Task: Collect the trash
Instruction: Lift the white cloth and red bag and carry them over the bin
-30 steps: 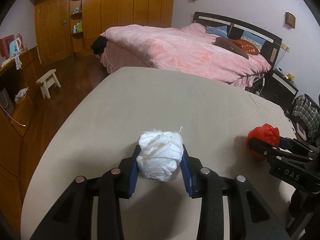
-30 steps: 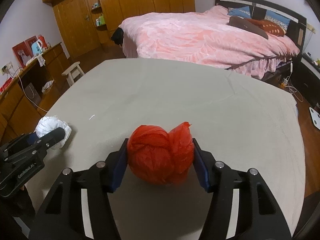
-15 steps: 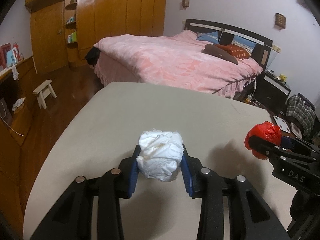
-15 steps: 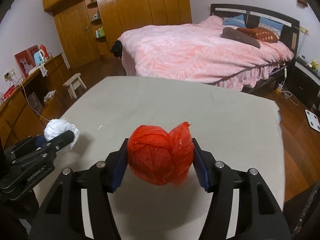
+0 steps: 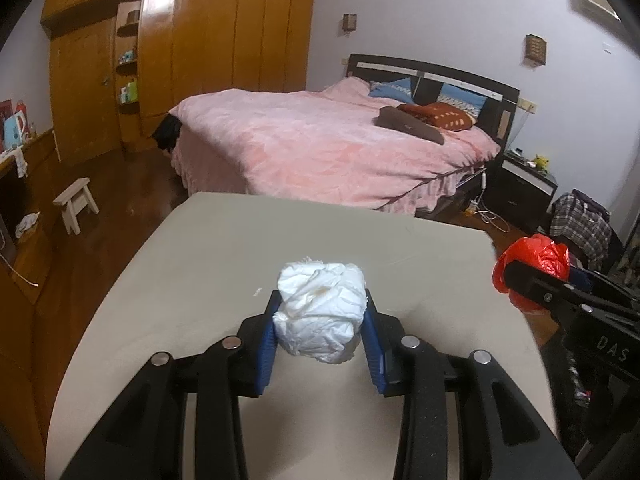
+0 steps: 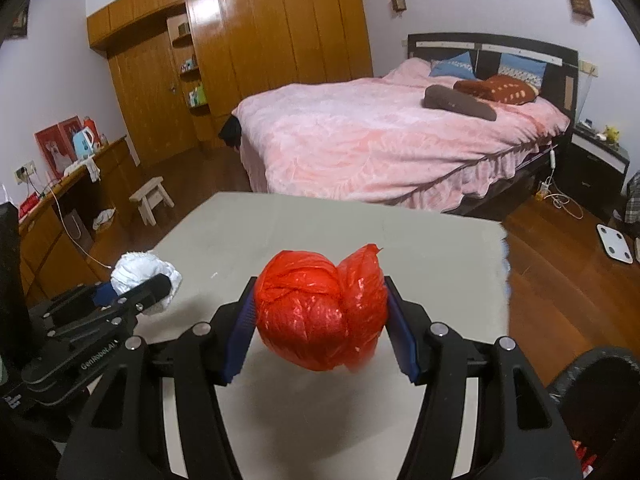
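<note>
left gripper (image 5: pixel 320 330): blue ribbed pads pinch crumpled white paper wad (image 5: pixel 320 312), held above beige table (image 5: pixel 200 272) | right gripper (image 6: pixel 322 320): pads clamp glossy, crinkled red plastic bag ball (image 6: pixel 320 312), clear of table

Both wads, white (image 5: pixel 320 312) & red (image 6: pixel 320 312), lifted higher above table (image 5: pixel 192 280).

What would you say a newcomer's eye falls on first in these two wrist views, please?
Most striking is the crumpled red plastic bag clamped in the right gripper above the beige table. Next comes the white paper wad pinched between the left gripper's blue pads, also clear of the table. Behind both, the pink-covered bed fills the room's middle.
</note>
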